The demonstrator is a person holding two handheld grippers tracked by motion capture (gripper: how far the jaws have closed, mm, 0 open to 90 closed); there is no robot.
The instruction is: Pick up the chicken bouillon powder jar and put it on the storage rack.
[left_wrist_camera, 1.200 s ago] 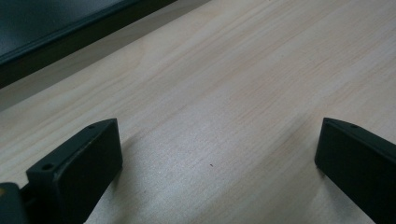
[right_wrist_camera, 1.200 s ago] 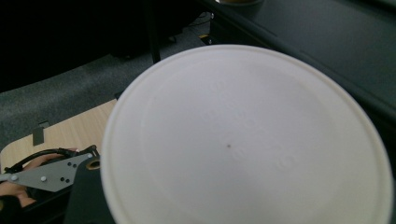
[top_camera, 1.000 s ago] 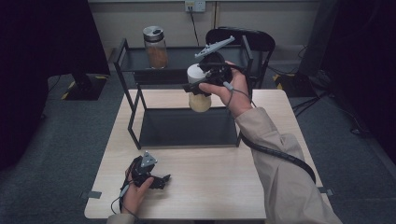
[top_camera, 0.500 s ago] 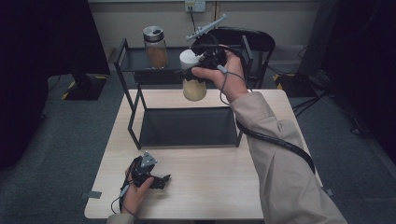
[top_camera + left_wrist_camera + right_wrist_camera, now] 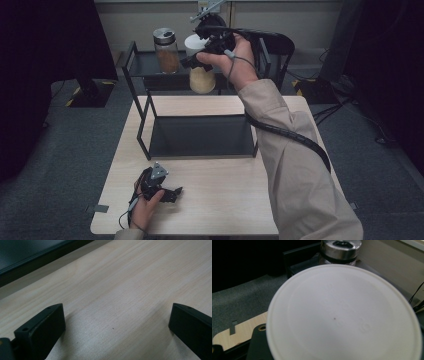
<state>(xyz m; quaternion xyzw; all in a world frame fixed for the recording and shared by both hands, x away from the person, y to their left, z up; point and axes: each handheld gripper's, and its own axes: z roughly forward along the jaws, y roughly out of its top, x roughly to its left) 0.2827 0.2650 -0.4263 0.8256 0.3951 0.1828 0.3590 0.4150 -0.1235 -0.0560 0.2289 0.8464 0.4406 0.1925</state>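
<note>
Right gripper (image 5: pixel 200 50) pinches a white-lidded jar (image 5: pixel 201 75) beside the steel-lidded jar (image 5: pixel 167 50) on the rack (image 5: pixel 142 125). Left gripper (image 5: pixel 167 194), jaws spread, rests on the table (image 5: pixel 225 200) before the rack.

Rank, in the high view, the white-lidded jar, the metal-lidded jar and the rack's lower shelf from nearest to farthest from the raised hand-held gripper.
1. White-lidded jar: clamped in the right hand-held gripper, held up by the rack's top level.
2. Metal-lidded jar: on the top shelf, just left of it.
3. Lower shelf: down on the table, nearer the person.
</note>
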